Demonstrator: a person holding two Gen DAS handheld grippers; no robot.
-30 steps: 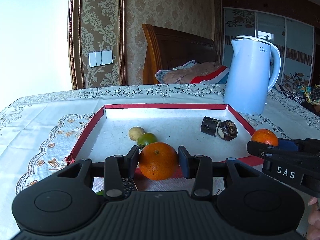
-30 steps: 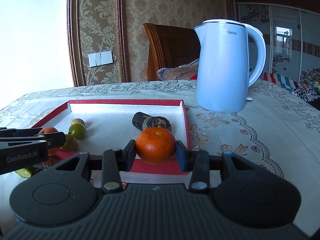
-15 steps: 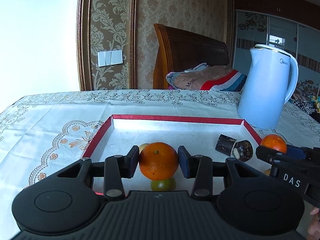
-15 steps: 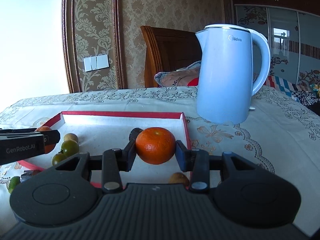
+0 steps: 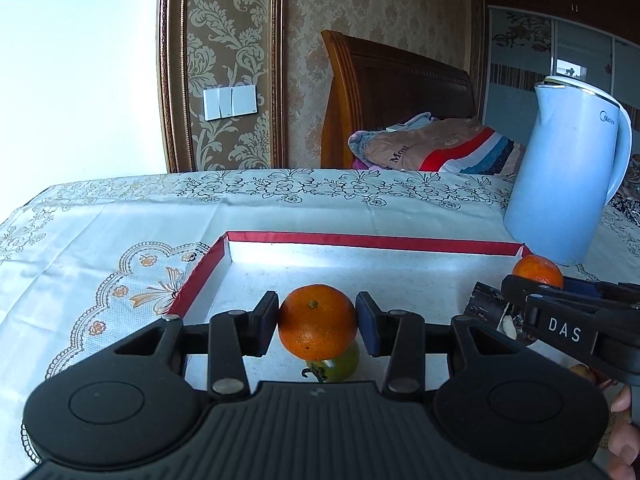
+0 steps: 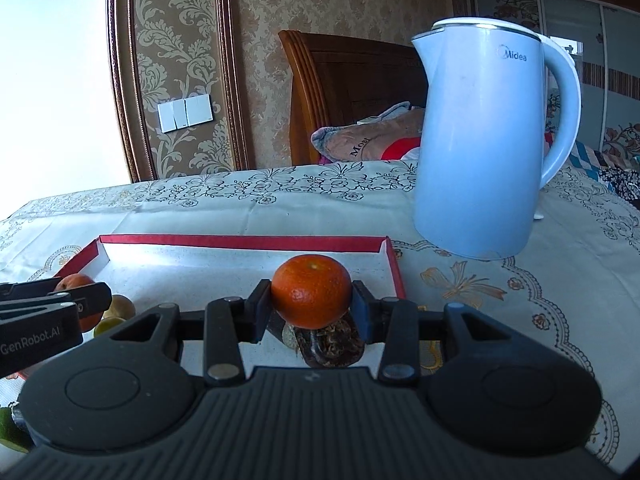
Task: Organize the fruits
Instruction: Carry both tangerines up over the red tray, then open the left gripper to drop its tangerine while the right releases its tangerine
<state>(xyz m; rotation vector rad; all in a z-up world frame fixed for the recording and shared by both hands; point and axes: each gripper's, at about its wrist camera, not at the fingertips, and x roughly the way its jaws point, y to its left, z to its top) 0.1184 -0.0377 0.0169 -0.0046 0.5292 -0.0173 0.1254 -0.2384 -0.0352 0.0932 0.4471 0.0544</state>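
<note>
Grippers side by side over tray (image 5: 372,241); left gripper (image 5: 317,322) clenching orange (image 5: 317,322); right gripper (image 6: 311,298) clenching tangerine (image 6: 311,297)

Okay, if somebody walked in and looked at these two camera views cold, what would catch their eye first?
Most likely the two bright oranges: one orange clamped in the left hand-held gripper, another orange in the right hand-held gripper, both above the red-rimmed tray. Next, the tall pale blue kettle standing on the patterned tablecloth just beyond the tray's far right corner.
</note>
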